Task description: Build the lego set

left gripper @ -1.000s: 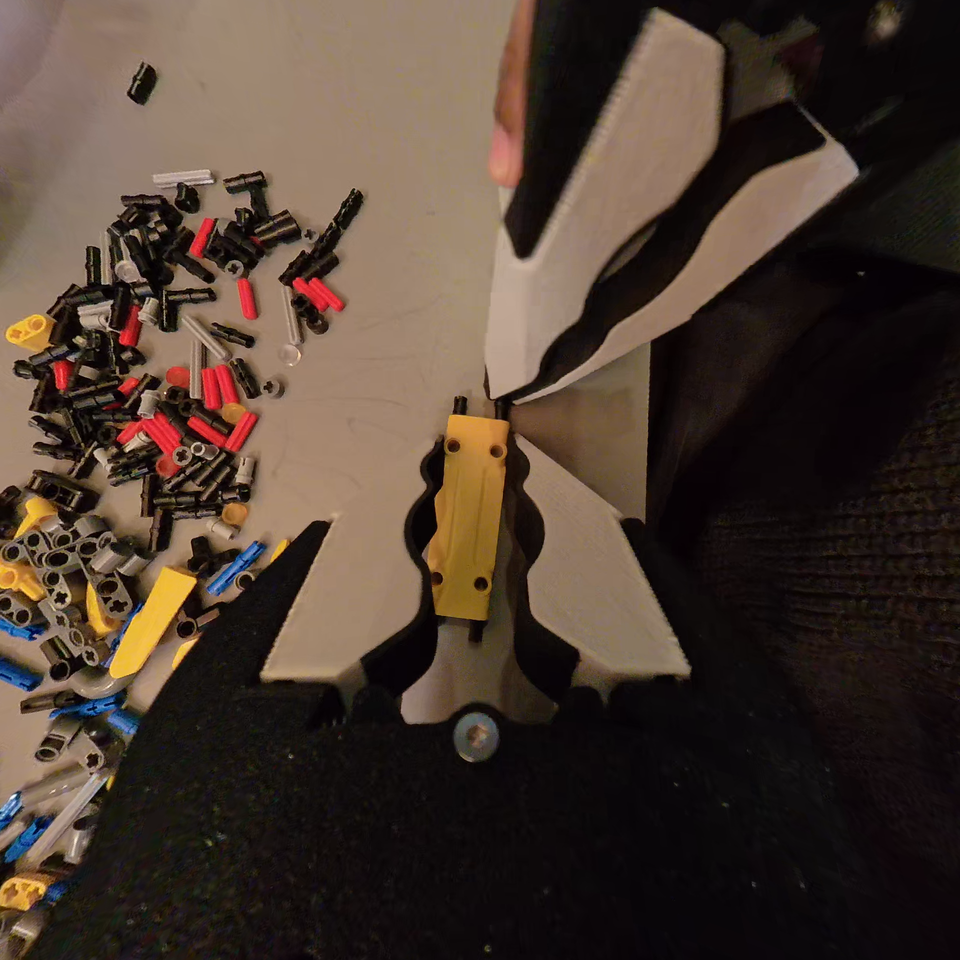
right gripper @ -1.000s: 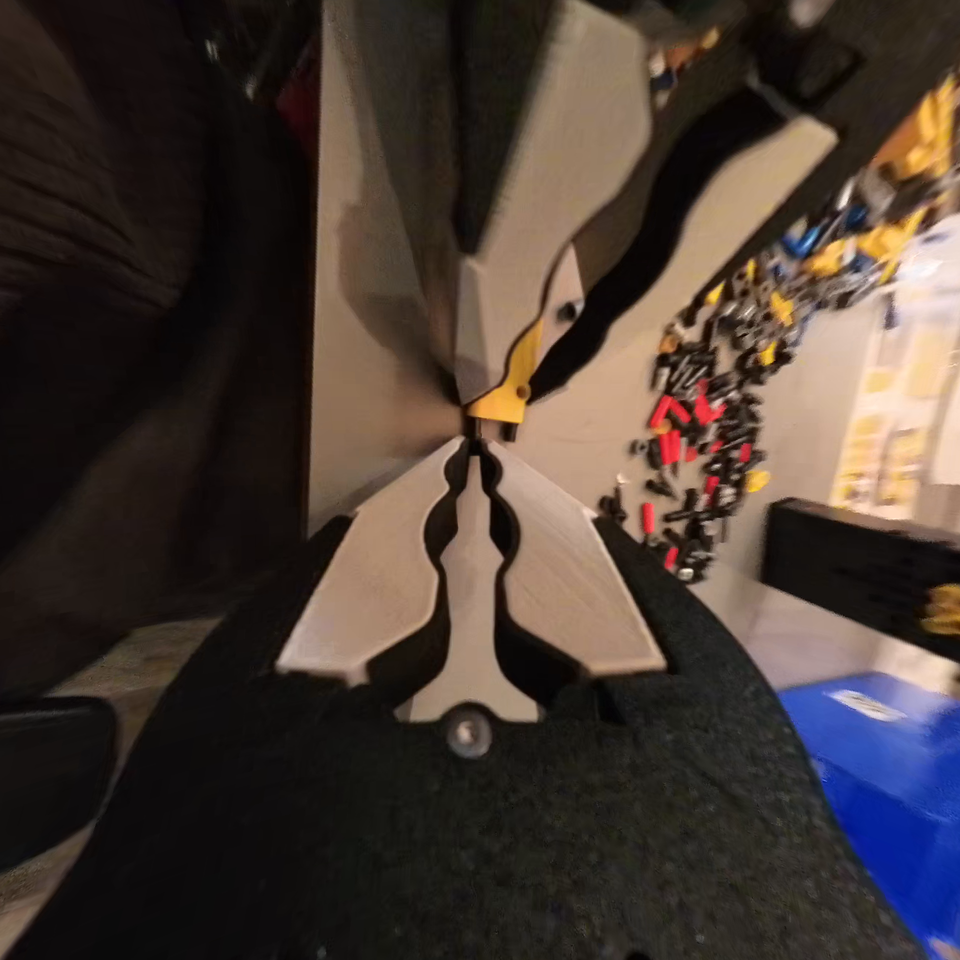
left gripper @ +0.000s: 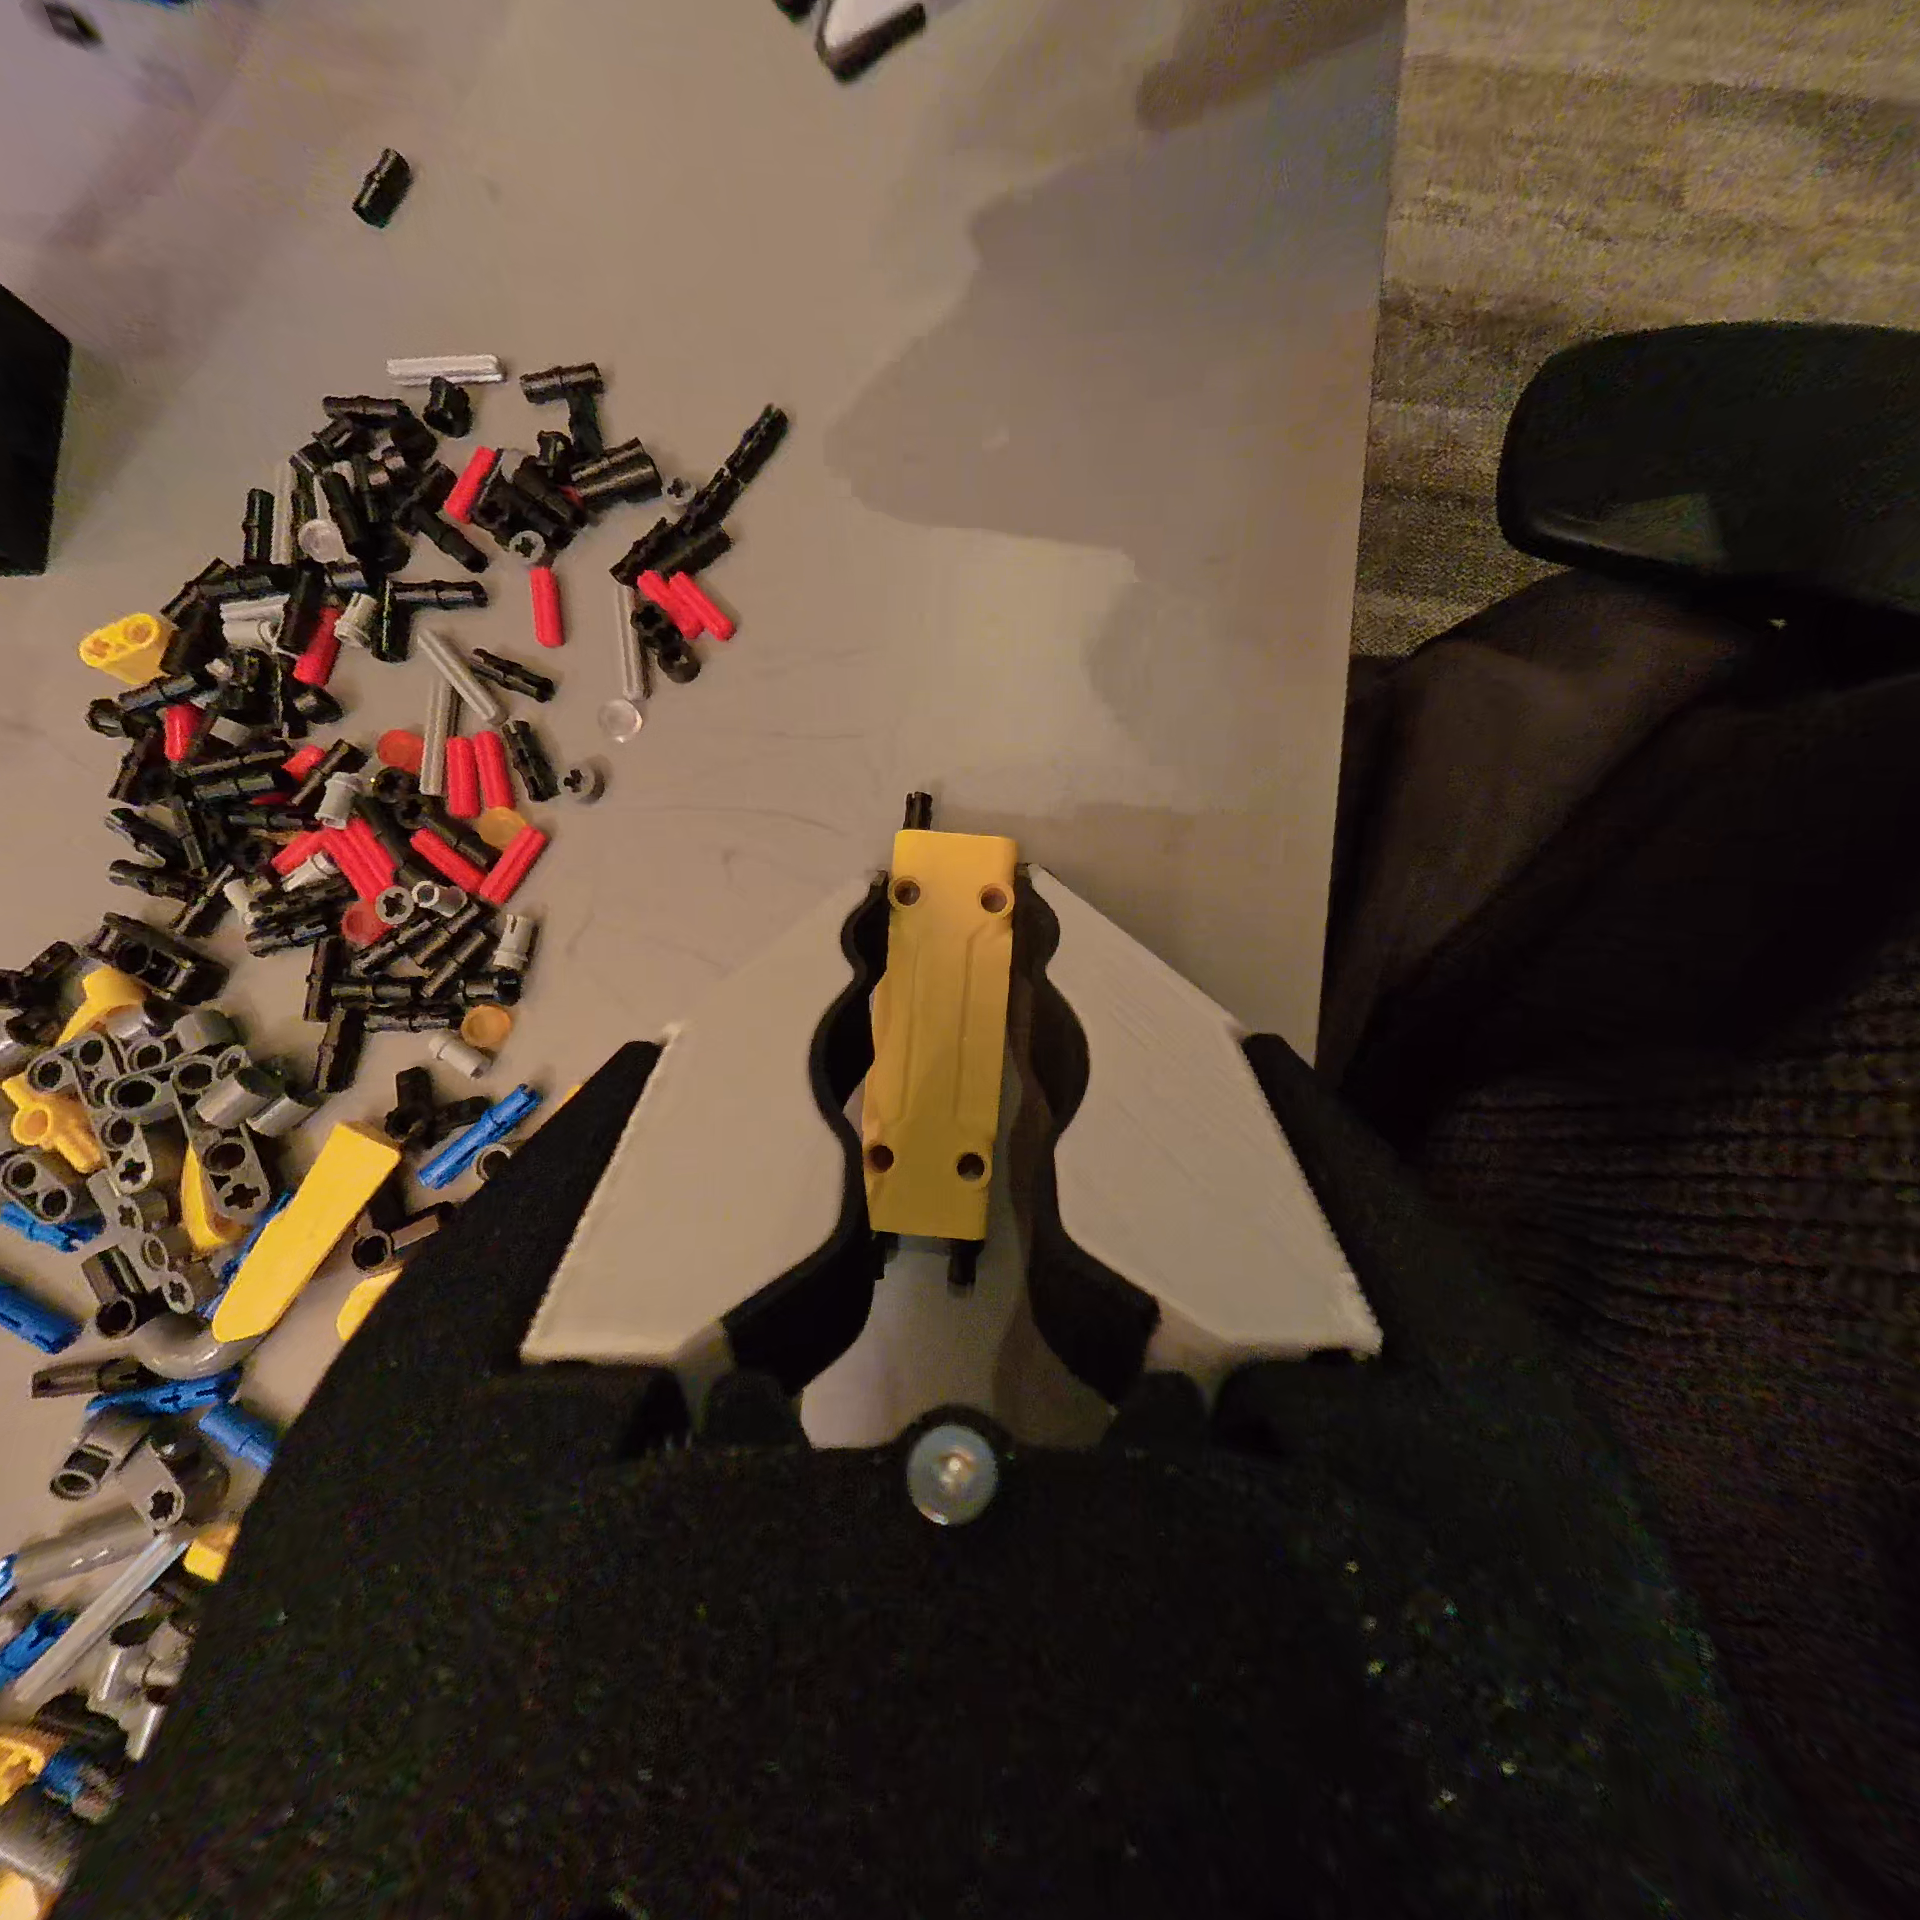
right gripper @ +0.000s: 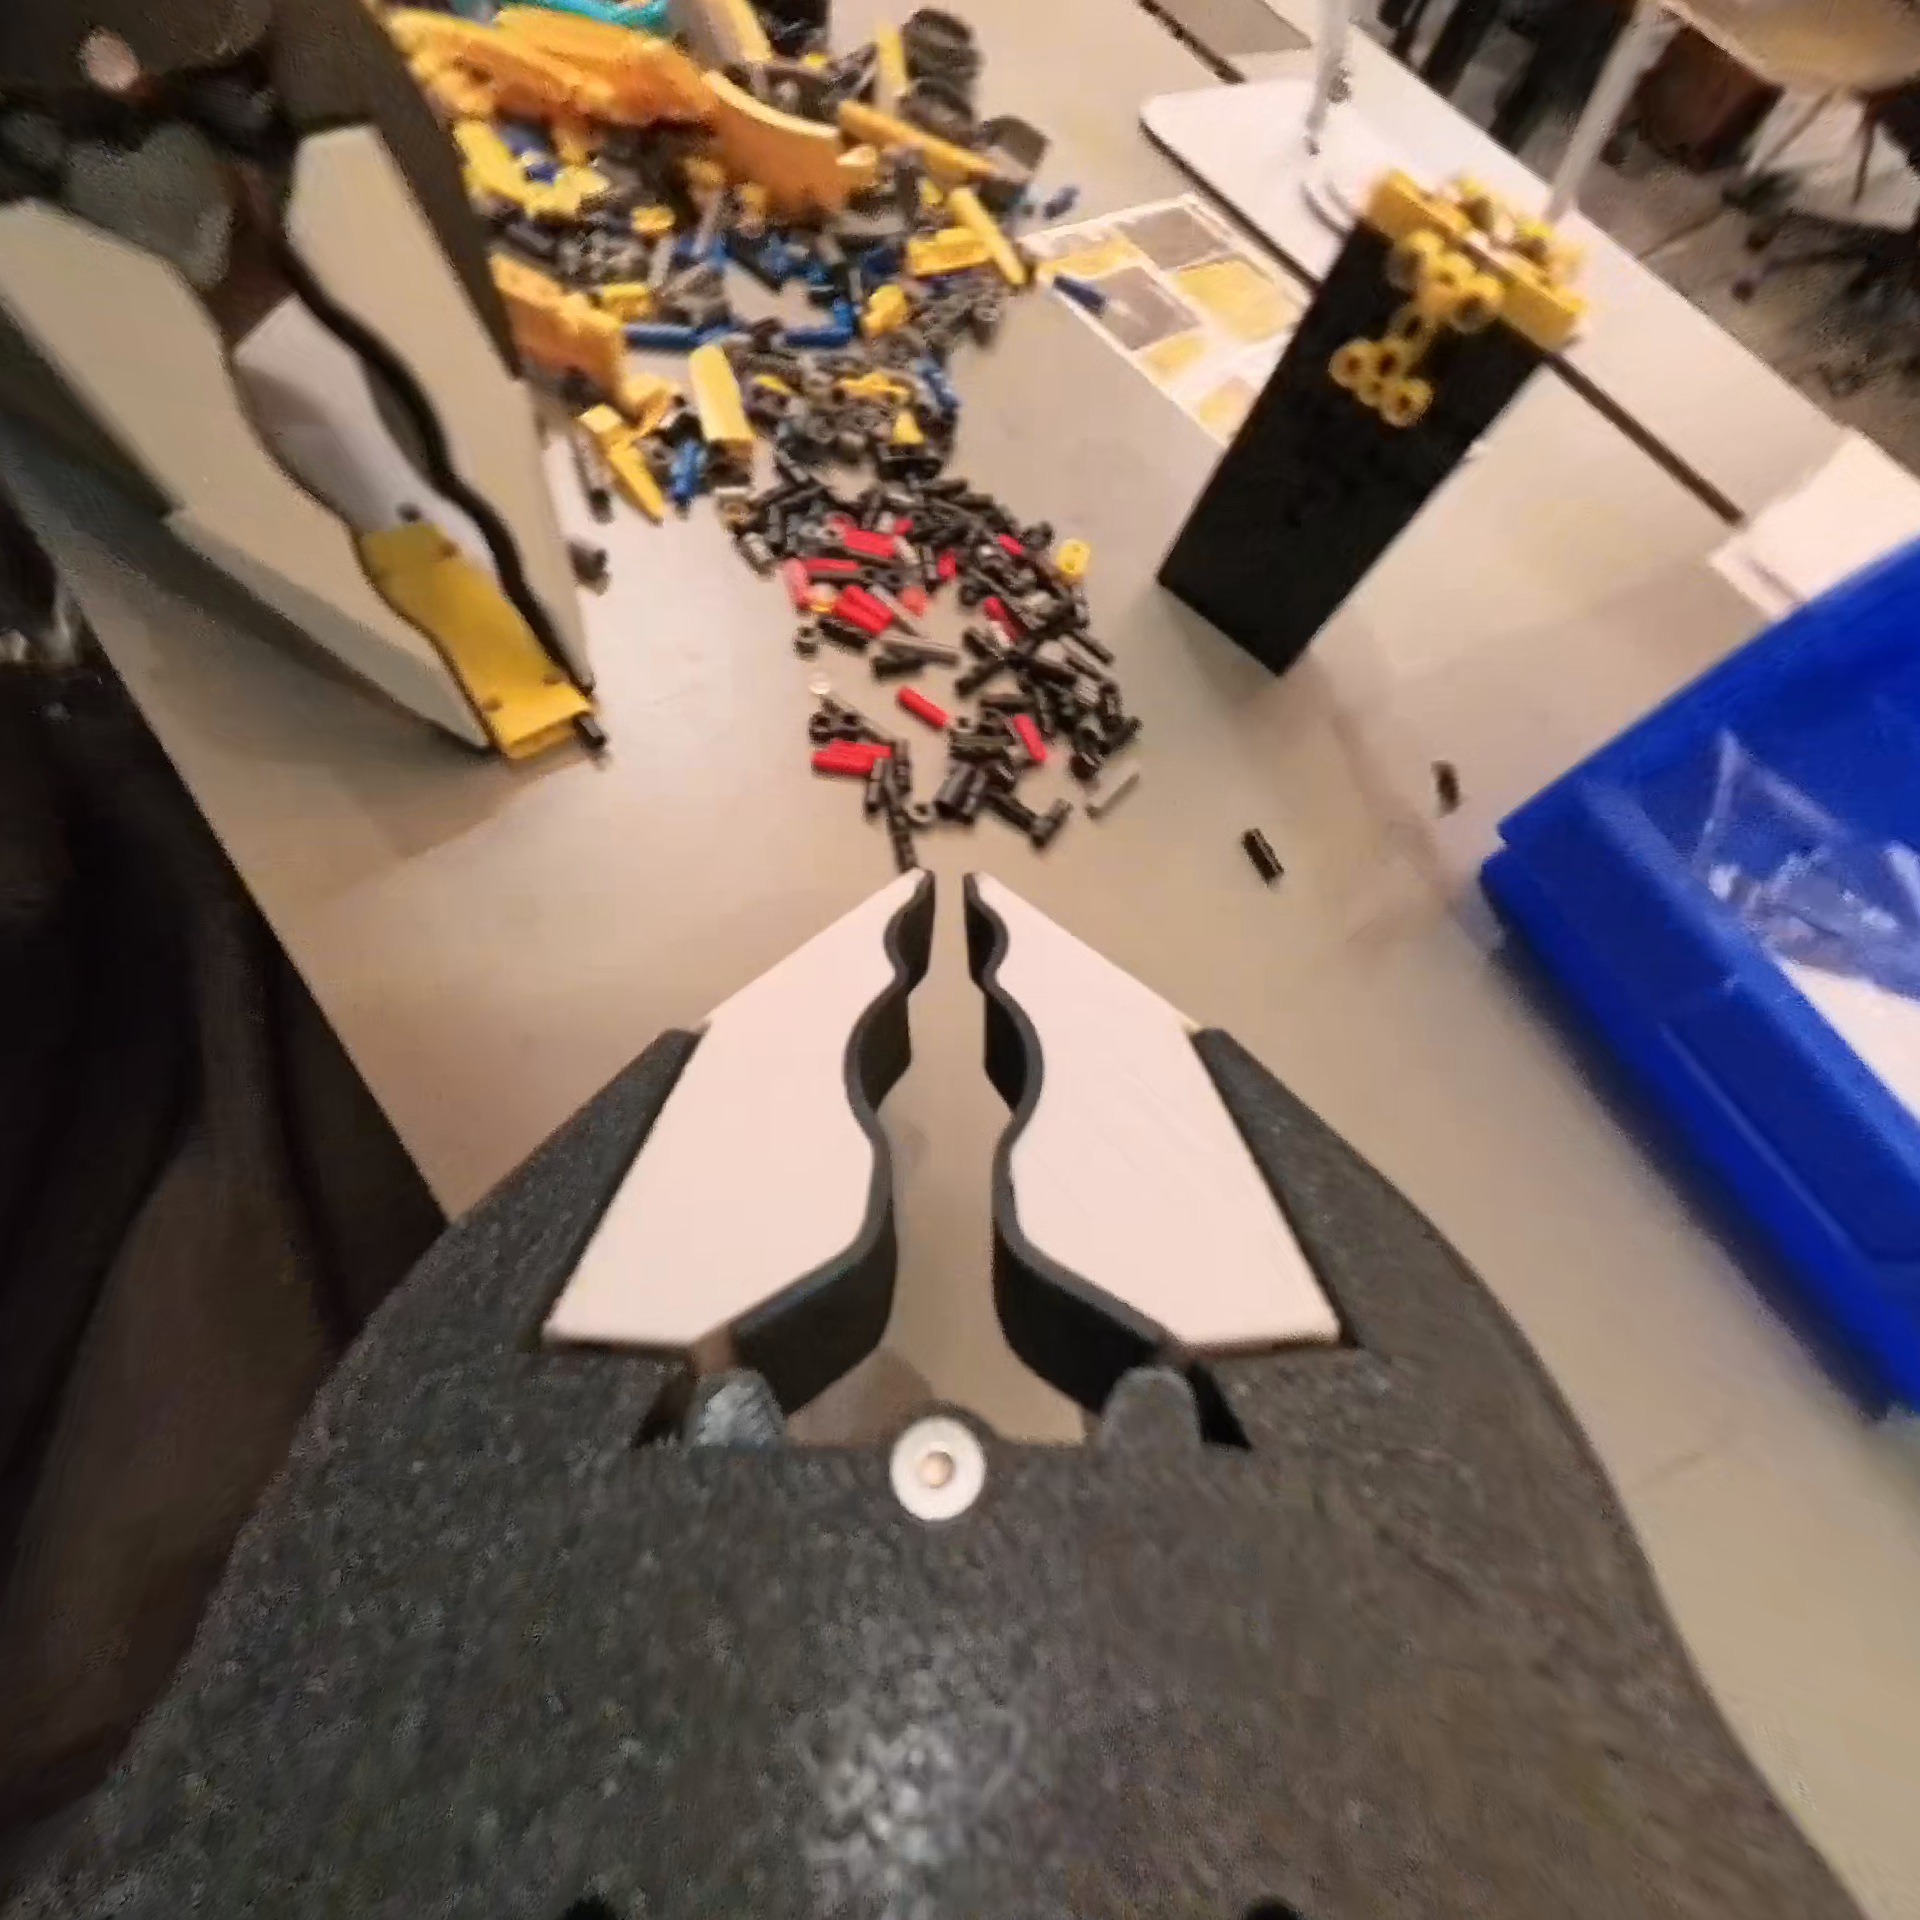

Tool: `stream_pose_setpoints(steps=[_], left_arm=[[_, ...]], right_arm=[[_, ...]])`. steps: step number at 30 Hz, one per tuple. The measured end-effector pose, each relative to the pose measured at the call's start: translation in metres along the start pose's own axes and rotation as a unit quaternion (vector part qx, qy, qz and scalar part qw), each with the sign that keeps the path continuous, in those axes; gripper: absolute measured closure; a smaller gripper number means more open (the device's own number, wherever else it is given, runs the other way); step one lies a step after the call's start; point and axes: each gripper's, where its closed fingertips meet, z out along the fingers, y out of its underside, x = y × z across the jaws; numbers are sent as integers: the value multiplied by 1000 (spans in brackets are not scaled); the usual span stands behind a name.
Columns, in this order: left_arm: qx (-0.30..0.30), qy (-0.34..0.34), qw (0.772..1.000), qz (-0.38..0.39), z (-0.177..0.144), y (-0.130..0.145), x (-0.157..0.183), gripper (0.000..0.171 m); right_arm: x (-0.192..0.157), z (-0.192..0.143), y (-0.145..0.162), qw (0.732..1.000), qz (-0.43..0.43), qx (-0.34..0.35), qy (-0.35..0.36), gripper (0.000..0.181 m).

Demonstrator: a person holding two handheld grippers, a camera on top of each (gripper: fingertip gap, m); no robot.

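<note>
The grey table (left gripper: 1039, 364) is smooth and matt, and it fills most of both views. At about 3 o'clock in the right wrist view stands a glossy blue plastic bin (right gripper: 1714, 914) with clear bags inside. At 1 o'clock rises a black rectangular block (right gripper: 1340, 457) topped by a yellow studded assembly (right gripper: 1455, 281). A loose heap of small parts (left gripper: 343, 779), black and red pins, grey beams and blue axles, spreads from 9 to 11 o'clock in the left wrist view.

The left gripper (left gripper: 951, 873), with pale ribbed fingers lined by wavy black pads, is clamped on a yellow panel piece (left gripper: 935, 1049). The piece is flat and oblong, with a hole near each corner, and lies lengthwise between the jaws. Black pin ends poke out at its 12 and 6 o'clock ends.

The right gripper (right gripper: 949, 883) holds nothing. Its jaws stand a narrow gap apart above the bare table, with the pin heap just beyond at 12 o'clock.
</note>
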Motion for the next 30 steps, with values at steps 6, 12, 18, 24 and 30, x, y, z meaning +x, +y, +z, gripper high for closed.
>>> stream_pose_setpoints(steps=[6, 12, 18, 24, 30], left_arm=[[4, -9, 1000, -11, 1, -2, -3, 148], [9, -14, 1000, -18, 2, -3, -5, 148], [18, -16, 999, -24, 3, -4, -8, 148], [28, -16, 999, -29, 3, -4, -8, 148], [31, -15, 999, -31, 3, -4, -8, 148]], right_arm=[[32, 4, 12, 997, 70, 14, 14, 168], [36, 16, 14, 996, 89, 17, 6, 166], [42, 21, 11, 997, 73, 9, 13, 166], [55, 34, 8, 997, 77, 4, 7, 164], [71, 40, -14, 998, 65, 15, 10, 164]])
